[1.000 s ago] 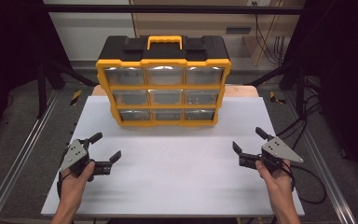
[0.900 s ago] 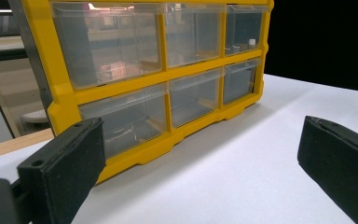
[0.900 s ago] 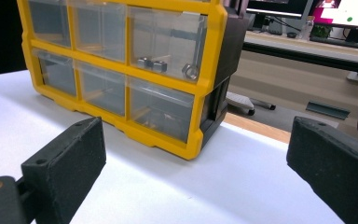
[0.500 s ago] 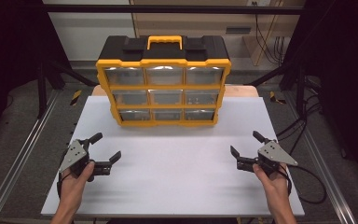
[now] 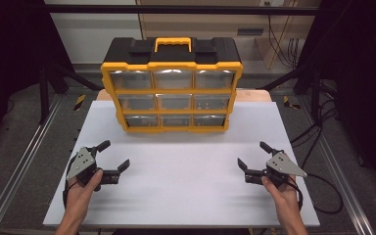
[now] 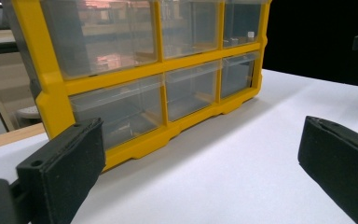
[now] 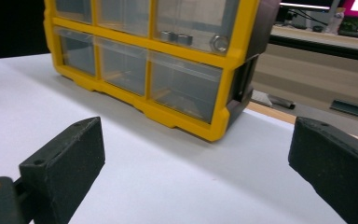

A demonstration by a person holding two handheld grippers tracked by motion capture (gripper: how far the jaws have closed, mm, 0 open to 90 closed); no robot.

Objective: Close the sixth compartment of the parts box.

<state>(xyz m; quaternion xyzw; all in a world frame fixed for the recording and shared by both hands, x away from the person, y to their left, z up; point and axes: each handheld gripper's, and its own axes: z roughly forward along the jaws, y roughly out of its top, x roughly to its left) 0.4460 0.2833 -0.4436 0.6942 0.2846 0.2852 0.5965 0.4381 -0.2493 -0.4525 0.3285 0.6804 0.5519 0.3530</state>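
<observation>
Nothing started: drawer organizer far centre, all drawers closed, untouched. Left gripper and right gripper near, well apart from it, jaws spread, empty.

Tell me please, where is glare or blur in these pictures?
High view: the top drawers of the organizer shine white with glare and the room around is dark. Left gripper view: reflections on the clear drawers, near jaws soft. Right gripper view: background at upper right blurred, the organizer fairly sharp.
</observation>
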